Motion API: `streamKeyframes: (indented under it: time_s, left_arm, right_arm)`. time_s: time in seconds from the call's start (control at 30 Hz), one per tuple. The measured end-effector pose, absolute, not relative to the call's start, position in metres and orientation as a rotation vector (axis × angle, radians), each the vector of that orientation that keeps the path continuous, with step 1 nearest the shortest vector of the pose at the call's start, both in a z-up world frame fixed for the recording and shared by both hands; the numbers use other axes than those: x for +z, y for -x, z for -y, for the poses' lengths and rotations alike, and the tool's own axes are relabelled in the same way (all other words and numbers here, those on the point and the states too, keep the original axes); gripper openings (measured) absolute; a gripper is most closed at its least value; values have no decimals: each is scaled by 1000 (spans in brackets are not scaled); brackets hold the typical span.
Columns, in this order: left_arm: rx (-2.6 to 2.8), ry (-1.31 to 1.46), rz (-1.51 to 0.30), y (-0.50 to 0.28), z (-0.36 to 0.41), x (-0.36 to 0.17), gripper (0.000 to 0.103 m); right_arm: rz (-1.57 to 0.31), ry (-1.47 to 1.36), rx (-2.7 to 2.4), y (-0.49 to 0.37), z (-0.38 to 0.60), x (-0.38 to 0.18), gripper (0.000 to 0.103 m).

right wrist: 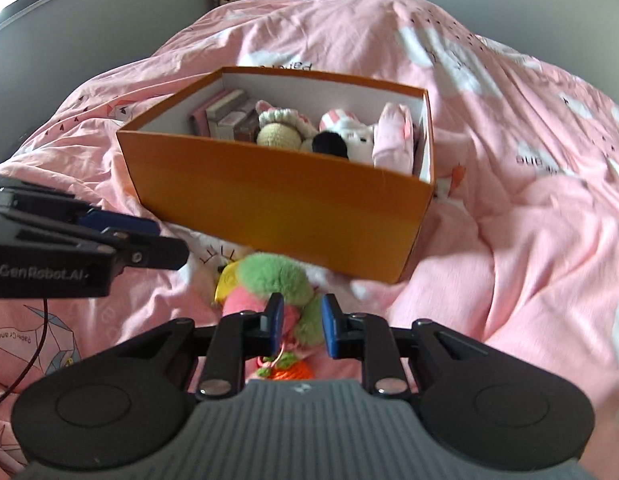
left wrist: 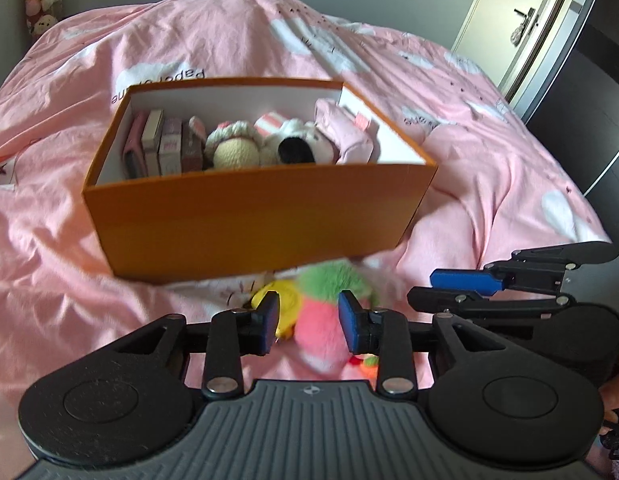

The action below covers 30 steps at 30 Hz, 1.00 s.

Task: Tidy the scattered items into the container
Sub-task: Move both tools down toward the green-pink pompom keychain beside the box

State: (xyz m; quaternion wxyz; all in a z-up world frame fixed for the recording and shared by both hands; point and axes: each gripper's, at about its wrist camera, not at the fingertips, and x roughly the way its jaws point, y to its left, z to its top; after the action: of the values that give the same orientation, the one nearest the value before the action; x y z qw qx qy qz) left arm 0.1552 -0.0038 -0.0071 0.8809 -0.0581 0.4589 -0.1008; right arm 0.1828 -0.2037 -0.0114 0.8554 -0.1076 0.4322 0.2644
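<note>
One plush toy (left wrist: 321, 312) left, just in front of orange box (left wrist: 261, 216). Left gripper (left wrist: 309, 320) & right gripper (right wrist: 302, 322): jaws apart, straddling it, prob. for pickup; no pad pressing.

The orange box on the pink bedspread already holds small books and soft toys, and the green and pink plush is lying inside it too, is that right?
Not quite. The green and pink plush is not inside the orange box; it lies on the pink bedspread in front of the box's near wall, as the right wrist view shows. The small books and soft toys are indeed in the box.
</note>
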Motion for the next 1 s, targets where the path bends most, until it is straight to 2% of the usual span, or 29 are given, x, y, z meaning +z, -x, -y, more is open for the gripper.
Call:
streamKeyframes:
  time_s: [0.1,0.27,0.33,0.57,0.87,1.0]
  left_arm:
    - [-209,116,-963,-143,0,-15,51]
    - [-235,170,-979,-135,-11,-24,51]
    - [-244,180,-977,-133,-12,-26,51]
    - [-191,204,-982,-127,-12,-44,52]
    - [-201,272,-1023,-127,-22,-67,53]
    - [-246,297,-1049,-129,-22,-78,54]
  right_arm:
    - [-896,218,535,-171,202,-18,28]
    - [-884,189,495,-157,202,-28,29]
    - [-883,194,481,-152,201,-32,36]
    - [-897,222,451,-144,200,-49,37]
    - [-912,273,458,-137,193,-68,51]
    - [-943,275,453,-137,192,-78,52]
